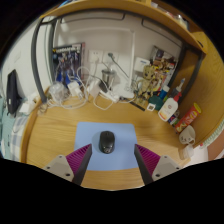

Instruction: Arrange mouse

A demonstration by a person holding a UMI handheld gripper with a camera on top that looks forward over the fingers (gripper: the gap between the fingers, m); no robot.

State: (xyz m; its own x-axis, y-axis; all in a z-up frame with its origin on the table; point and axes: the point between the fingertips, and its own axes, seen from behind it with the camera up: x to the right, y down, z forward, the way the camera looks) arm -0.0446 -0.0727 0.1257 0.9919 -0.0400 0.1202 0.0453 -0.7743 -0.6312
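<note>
The wooden surface (50,135) carries a light blue mouse pad (108,142), and at its far side, near the wall, stand many bottles (172,103) and loose white cables (85,92). A dark mouse (107,142) lies on the middle of the pad. The gripper (112,164) has its fingers (78,163) apart and holding nothing, with the mouse just ahead of them, not touched.

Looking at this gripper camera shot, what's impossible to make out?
- Mouse on the blue mouse pad: buttons, wheel and any cable, too small in the gripper view.
- Mouse pad's near edge: hidden behind the tongs, which stand open just short of the mouse.
- Bottles and boxes at the desk's right: labels too small to read.
- Cables at the back: tangled, ends untraceable.
</note>
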